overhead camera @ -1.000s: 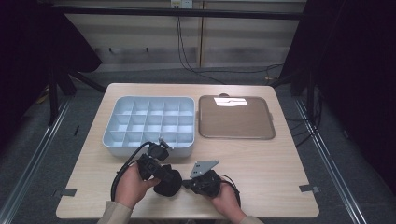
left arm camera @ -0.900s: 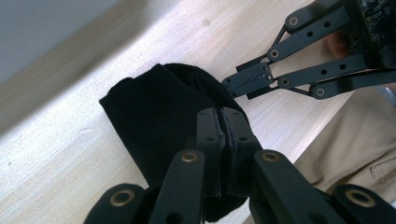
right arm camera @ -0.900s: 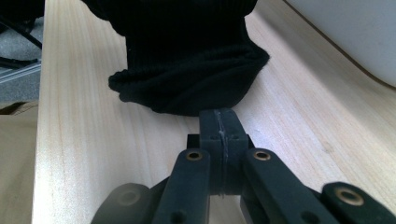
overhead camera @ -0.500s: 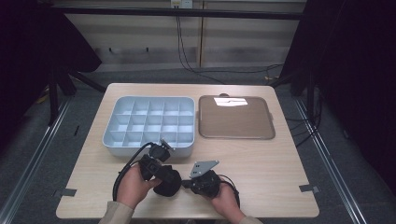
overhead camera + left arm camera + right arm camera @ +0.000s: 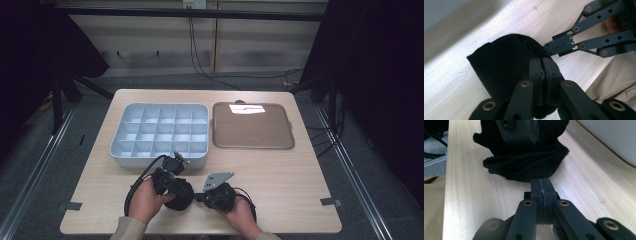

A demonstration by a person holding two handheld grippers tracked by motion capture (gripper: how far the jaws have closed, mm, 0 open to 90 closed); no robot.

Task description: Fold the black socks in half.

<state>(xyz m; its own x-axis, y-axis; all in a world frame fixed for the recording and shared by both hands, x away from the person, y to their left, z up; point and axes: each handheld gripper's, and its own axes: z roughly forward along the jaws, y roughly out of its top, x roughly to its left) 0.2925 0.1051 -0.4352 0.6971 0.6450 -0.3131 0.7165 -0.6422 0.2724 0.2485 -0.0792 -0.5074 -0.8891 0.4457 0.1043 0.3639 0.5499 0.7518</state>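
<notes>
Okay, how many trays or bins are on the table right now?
2. A pale grey compartment tray sits left of centre, and a flat brown tray lies right beside it. Both look empty; no others show.

Black cloth partly hidden behind the left tool.

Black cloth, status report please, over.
Left hand-held gripper shut on black cloth. Right hand-held gripper shut, empty, just short of it. Cloth bunched on table; nothing in the way.

Left gripper and black cloth edged slightly nearer
</notes>
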